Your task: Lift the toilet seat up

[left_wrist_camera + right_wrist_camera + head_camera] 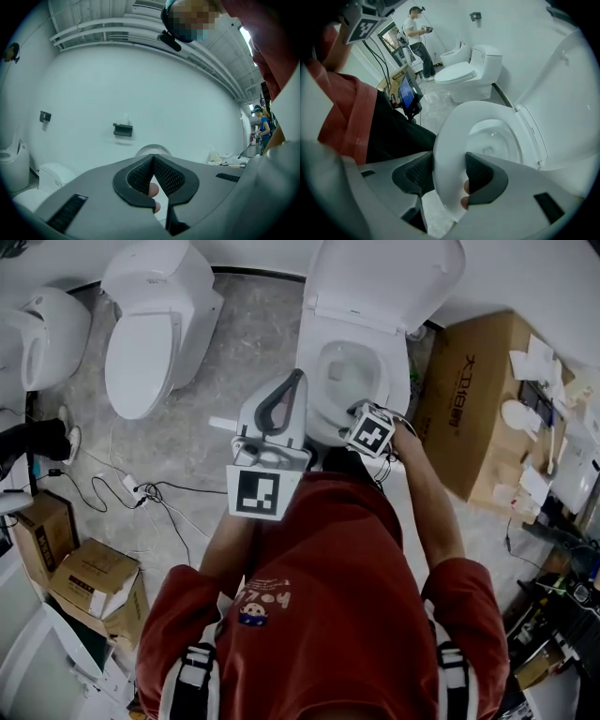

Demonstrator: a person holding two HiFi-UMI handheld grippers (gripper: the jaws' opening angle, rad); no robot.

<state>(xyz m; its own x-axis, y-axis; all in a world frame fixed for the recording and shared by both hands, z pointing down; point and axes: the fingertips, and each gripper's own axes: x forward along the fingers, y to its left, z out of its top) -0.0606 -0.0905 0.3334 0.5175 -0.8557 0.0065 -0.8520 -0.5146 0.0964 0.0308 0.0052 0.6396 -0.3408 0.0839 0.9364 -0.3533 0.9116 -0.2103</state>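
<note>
The toilet seat sits tilted above the bowl. Our right claw clamps its front rim, one pad on each face, and the claw body cuts off the seat's near edge. The lid stands upright behind. In the head view the marker cube hides the grip. Our left claw is closed on nothing and faces a white wall.

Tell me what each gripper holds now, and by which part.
The right gripper clamps the toilet seat by its front rim. The left gripper is shut, holding nothing.
</note>
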